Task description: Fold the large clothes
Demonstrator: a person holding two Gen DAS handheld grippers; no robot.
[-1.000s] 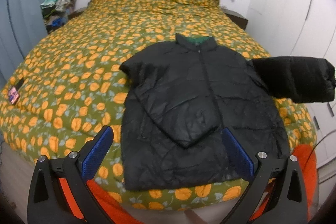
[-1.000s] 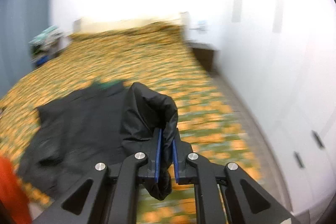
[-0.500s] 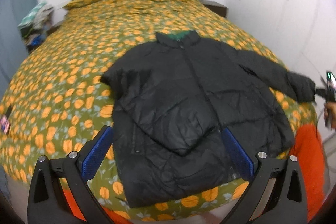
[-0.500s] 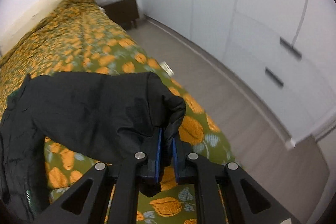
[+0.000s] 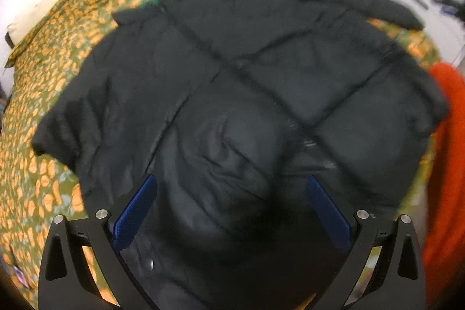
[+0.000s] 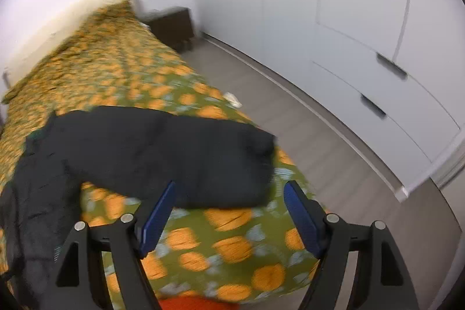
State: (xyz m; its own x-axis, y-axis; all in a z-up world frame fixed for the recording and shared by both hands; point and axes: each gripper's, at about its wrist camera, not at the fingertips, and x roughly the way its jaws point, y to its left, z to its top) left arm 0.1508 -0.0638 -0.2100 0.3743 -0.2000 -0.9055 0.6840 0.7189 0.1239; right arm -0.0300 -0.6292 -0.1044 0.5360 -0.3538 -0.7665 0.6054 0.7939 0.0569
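A: What's on the bed (image 6: pixel 122 60)?
B: An orange-flowered green bedspread (image 5: pixel 87 7). A black padded jacket (image 5: pixel 232 95) lies flat on it near the foot end, one sleeve (image 6: pixel 209 159) stretched toward the bed's edge.

jacket (image 5: pixel 247 83): lies flat on the bed (image 5: pixel 58 54), near its foot end, collar toward the headboard
near sleeve: folded across the jacket's chest, under the left tool (image 5: pixel 232 208)
far sleeve (image 6: pixel 203 153): stretched out toward the bed's edge on the wardrobe side, cuff just ahead of the right tool (image 6: pixel 229 208)
nightstand (image 6: pixel 171 26): beside the bed's head, against the wall
wardrobe (image 6: pixel 363 34): along the wall across the floor (image 6: pixel 305 135) from the bed
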